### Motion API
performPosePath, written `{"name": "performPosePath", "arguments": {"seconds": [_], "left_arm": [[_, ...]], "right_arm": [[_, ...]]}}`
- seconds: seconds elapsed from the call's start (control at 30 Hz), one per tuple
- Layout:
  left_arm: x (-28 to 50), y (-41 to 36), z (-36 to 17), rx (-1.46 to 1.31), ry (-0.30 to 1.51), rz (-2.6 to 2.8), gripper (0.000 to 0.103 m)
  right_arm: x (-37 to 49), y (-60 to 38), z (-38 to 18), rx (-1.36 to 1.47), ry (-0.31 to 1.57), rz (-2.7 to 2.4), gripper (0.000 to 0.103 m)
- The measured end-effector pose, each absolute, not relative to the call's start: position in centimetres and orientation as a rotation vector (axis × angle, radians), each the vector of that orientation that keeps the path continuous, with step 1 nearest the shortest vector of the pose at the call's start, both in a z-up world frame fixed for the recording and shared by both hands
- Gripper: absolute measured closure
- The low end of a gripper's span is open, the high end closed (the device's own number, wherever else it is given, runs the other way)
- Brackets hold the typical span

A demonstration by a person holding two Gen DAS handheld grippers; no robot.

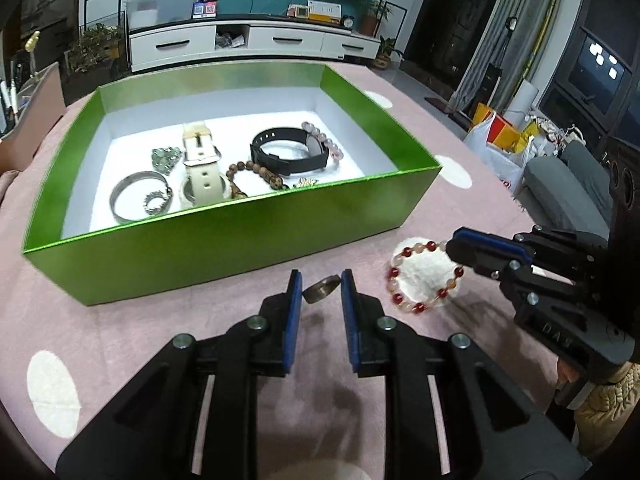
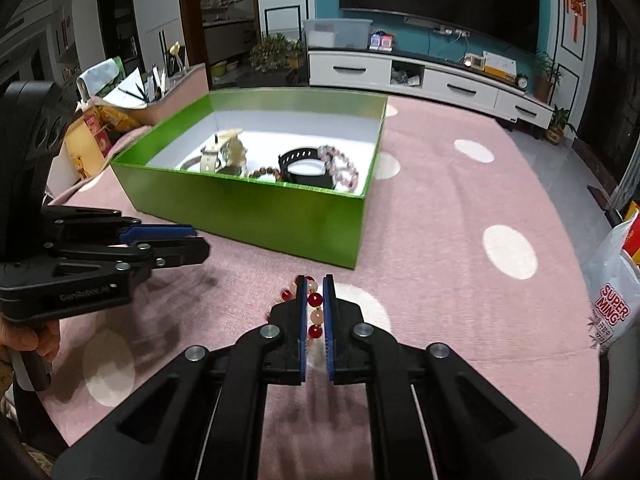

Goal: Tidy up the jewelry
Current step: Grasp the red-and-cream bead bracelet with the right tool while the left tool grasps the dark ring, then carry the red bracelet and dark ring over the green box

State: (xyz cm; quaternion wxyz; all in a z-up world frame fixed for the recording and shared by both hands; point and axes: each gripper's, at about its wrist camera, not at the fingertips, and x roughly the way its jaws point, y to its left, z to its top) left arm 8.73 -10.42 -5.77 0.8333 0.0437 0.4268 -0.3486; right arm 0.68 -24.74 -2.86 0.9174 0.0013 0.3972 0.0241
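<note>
Jewelry is split between two places: most of it already lies in the green box (image 1: 224, 256) on the pink dotted tabletop (image 1: 120, 340), and two pieces are in your tongs just in front of that box. Inside you have a silver bangle (image 1: 134, 196), a cream watch (image 1: 200, 160), a black watch (image 1: 290, 152), a brown wooden bead bracelet (image 1: 256, 172), a pale pink bead bracelet (image 1: 326, 142) and a green bead cluster (image 1: 166, 158), laid loosely side by side, not stacked.

Your left tongs (image 1: 320, 286) are clenched on a bronze-coloured ring (image 1: 321, 289), gripped across its band, tilted and lifted off the cloth, so it can pass over the near wall. Your right tongs (image 2: 314, 312) are clenched on a red and pale bead bracelet (image 2: 314, 308); the left view shows the loop (image 1: 420, 276) hanging free from the pinched section, over a white dot.

Judgement: both pieces are held for transfer; the right half of the box floor offers room
</note>
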Motion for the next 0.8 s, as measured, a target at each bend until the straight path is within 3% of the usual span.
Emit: {"name": "performPosePath", "arguments": {"seconds": [0.8], "left_arm": [[11.6,-4.2,3.8,-0.005,0.768,-0.612,0.084]], "right_arm": [[1.0,-25.2,6.4,-0.034,0.607,0.009,0.096]]}}
